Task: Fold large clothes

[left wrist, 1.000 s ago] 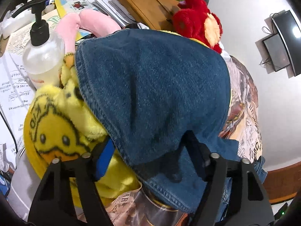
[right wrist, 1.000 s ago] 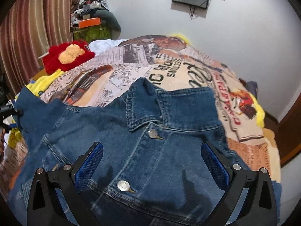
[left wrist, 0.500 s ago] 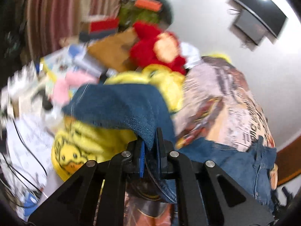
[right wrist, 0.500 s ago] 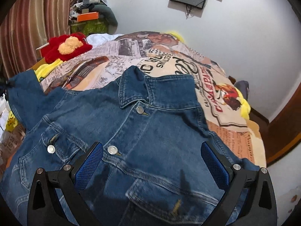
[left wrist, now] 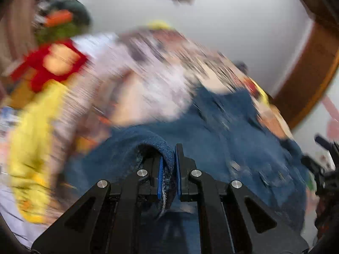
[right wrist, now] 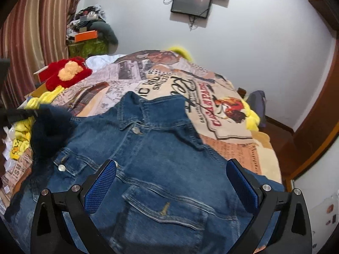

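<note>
A blue denim jacket [right wrist: 161,152] lies front-up on the bed, collar toward the far wall, buttons and chest pockets showing. My left gripper [left wrist: 168,169] is shut on the jacket's sleeve [left wrist: 148,144], which folds over its fingers; the left wrist view is heavily motion-blurred. In the right wrist view the lifted sleeve [right wrist: 50,131] is a dark blurred mass over the jacket's left side. My right gripper [right wrist: 170,185] is open and empty, hovering above the jacket's lower chest.
The bed carries a newspaper-print cover [right wrist: 190,84]. A red plush toy [right wrist: 65,74] and yellow plush items [right wrist: 25,127] sit at the left edge. A monitor [right wrist: 190,4] hangs on the far wall. A wooden door frame [right wrist: 317,116] is on the right.
My left gripper closed on the sleeve and has swung it right, over the jacket body. My right gripper has drawn back a little and stayed open.
</note>
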`<state>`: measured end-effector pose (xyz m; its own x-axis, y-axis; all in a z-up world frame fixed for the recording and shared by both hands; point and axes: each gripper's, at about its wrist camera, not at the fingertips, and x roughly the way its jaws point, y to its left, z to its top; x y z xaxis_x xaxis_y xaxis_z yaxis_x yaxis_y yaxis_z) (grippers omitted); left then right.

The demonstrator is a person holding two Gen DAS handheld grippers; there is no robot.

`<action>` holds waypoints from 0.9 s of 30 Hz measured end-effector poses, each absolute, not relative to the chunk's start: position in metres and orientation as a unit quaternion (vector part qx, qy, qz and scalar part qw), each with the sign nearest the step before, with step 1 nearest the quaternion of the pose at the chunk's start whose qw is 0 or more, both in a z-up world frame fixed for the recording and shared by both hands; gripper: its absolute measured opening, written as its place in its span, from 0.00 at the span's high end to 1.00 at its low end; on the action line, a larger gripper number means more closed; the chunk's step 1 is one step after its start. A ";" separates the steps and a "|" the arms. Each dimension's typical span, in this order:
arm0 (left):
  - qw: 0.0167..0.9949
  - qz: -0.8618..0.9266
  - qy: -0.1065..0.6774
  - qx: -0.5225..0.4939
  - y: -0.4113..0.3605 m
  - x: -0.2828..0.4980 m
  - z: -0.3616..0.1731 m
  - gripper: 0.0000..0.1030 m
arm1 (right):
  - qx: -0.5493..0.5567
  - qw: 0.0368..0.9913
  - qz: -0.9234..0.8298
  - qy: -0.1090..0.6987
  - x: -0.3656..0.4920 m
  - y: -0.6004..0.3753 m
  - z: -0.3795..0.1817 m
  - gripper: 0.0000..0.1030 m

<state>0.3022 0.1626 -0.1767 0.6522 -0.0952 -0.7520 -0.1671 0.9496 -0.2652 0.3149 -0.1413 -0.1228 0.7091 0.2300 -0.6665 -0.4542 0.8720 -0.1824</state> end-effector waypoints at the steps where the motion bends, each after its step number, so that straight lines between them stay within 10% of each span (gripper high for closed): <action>1: 0.885 0.005 0.439 -0.157 0.149 0.309 -0.190 0.91 | -0.170 0.909 0.184 0.333 0.314 -0.145 -0.123 0.00; 8: 0.870 0.015 0.482 -0.105 0.100 0.312 -0.223 0.89 | -0.164 0.907 0.163 0.351 0.315 -0.165 -0.133 0.00; 12: 0.865 -0.023 0.483 -0.136 0.105 0.299 -0.217 0.59 | -0.167 0.902 0.161 0.363 0.317 -0.166 -0.142 0.00; 15: 0.867 -0.039 0.471 -0.160 0.107 0.284 -0.207 0.57 | -0.162 0.898 0.167 0.373 0.320 -0.162 -0.149 0.00; 27: 0.829 0.111 0.440 -0.327 0.253 0.233 -0.218 0.44 | -0.160 0.891 0.198 0.376 0.323 -0.124 -0.158 0.00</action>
